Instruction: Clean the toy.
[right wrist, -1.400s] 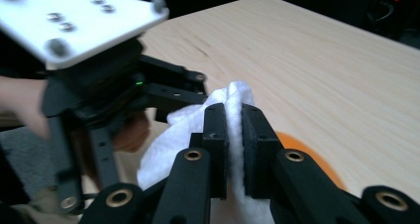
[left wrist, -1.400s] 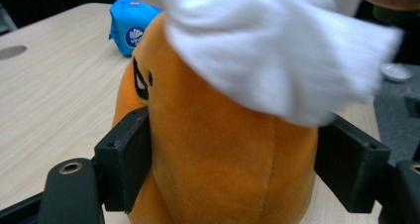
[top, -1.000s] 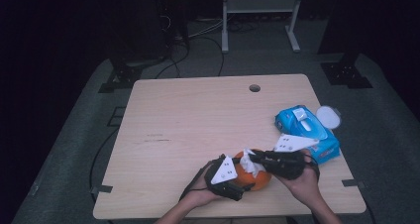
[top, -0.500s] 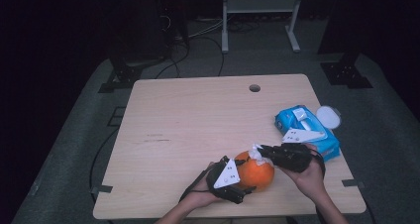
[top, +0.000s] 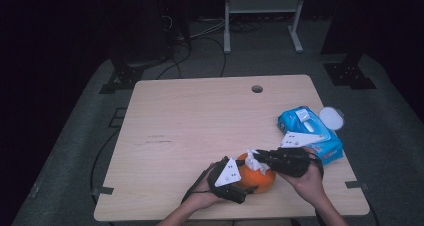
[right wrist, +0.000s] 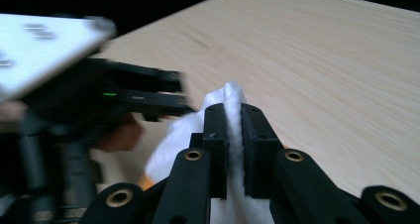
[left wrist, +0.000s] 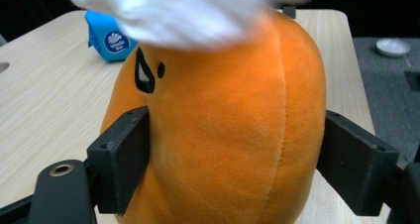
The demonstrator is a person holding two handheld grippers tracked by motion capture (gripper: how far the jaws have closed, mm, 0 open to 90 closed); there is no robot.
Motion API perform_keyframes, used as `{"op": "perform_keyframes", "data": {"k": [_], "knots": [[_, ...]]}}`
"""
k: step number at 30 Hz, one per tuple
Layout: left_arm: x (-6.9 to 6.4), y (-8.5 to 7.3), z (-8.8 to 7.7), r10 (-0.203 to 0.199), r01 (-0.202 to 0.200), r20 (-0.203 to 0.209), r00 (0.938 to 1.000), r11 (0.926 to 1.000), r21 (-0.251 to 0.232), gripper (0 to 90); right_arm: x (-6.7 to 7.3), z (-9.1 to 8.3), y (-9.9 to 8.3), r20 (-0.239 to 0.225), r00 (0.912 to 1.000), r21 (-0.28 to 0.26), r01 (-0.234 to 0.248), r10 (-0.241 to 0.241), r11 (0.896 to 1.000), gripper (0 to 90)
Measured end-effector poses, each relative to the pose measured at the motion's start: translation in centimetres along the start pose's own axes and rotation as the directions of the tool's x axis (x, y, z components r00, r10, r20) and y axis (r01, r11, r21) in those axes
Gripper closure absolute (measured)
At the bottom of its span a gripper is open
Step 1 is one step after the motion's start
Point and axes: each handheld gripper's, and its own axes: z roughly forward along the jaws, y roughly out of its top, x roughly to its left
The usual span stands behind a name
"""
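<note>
Wood table [top: 200, 121]: L gripper [top: 235, 182] jaws clamp orange plush [top: 257, 177], R gripper [top: 261, 158] pinches wipe [top: 254, 161].

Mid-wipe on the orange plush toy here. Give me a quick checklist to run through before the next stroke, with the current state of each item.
1. Left gripper clamped on the orange plush toy: ok, a jaw presses each flank.
2. Right gripper pinching the white wipe: ok, jaws shut on its fold.
3. Wipe in contact with the toy: ok, the left gripper view shows it draped over the top.
4. Toy resting on the table: cannot tell, its underside is hidden.
5. Room to move: ok, the blue wipe pack lies off to the right, apart from the toy.
6. Toy's face side: ok, the black marking faces the left gripper view, uncovered.
</note>
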Motion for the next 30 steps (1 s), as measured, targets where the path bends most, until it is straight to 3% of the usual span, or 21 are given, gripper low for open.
{"op": "perform_keyframes", "data": {"k": [2, 4, 5, 7, 11, 12, 16, 19, 22, 23, 25, 30], "knots": [[0.1, 0.0, 0.0, -0.013, 0.013, -0.001, 0.9999, 0.9999, -0.004, 19.3, 0.5, 0.2, 0.2, -0.019, 0.9997, 0.001, 0.014, -0.014, 1.000, 81.3], [0.6, 0.0, -0.2, -0.069, 0.069, -0.019, 0.9974, 0.9975, -0.012, 19.4, 1.6, 0.6, 0.5, -0.047, 0.9976, 0.012, 0.051, -0.050, 0.999, 81.4], [0.9, -0.1, -0.3, -0.112, 0.111, -0.022, 0.9935, 0.9936, -0.021, 19.8, 1.9, 0.6, 0.5, -0.045, 0.9966, 0.017, 0.070, -0.069, 0.997, 81.4], [1.7, -0.2, -0.6, -0.201, 0.200, -0.027, 0.9791, 0.9790, -0.037, 19.8, 1.9, 0.3, 0.6, -0.029, 0.9958, 0.019, 0.088, -0.087, 0.996, 81.5], [2.2, -0.2, -0.7, -0.258, 0.257, -0.030, 0.9656, 0.9655, -0.043, 17.7, 0.5, -0.5, 0.4, 0.038, 0.9965, 0.008, 0.074, -0.074, 0.997, 81.6], [2.2, -0.2, -0.6, -0.264, 0.263, -0.030, 0.9639, 0.9639, -0.041, 16.0, 0.3, -0.7, 0.3, 0.043, 0.9970, 0.005, 0.064, -0.064, 0.998, 81.6], [1.9, -0.3, -0.1, -0.228, 0.227, -0.033, 0.9732, 0.9737, -0.019, 9.4, 0.0, -0.8, 0.2, 0.057, 0.9971, 0.001, 0.050, -0.050, 0.999, 81.6], [1.7, -0.3, -0.2, -0.200, 0.200, -0.037, 0.9790, 0.9797, -0.004, 11.9, 1.2, -0.2, 0.3, 0.046, 0.9959, 0.010, 0.077, -0.078, 0.997, 81.4], [1.5, -0.1, -0.3, -0.182, 0.182, -0.045, 0.9822, 0.9832, -0.005, 17.1, 2.5, 0.6, 0.5, -0.010, 0.9938, 0.020, 0.111, -0.111, 0.994, 81.3], [1.5, -0.1, -0.3, -0.178, 0.178, -0.048, 0.9828, 0.9840, -0.004, 18.2, 2.9, 0.8, 0.5, -0.008, 0.9920, 0.031, 0.126, -0.126, 0.992, 81.2], [1.6, -0.2, -0.4, -0.180, 0.180, -0.048, 0.9825, 0.9837, -0.012, 21.3, 2.9, 0.7, 0.5, 0.010, 0.9904, 0.029, 0.137, -0.138, 0.990, 81.4], [2.5, -0.6, -0.7, -0.236, 0.235, -0.030, 0.9713, 0.9715, -0.032, 21.9, 0.1, -0.7, 0.3, 0.077, 0.9948, -0.009, 0.067, -0.066, 0.998, 81.4]]}}
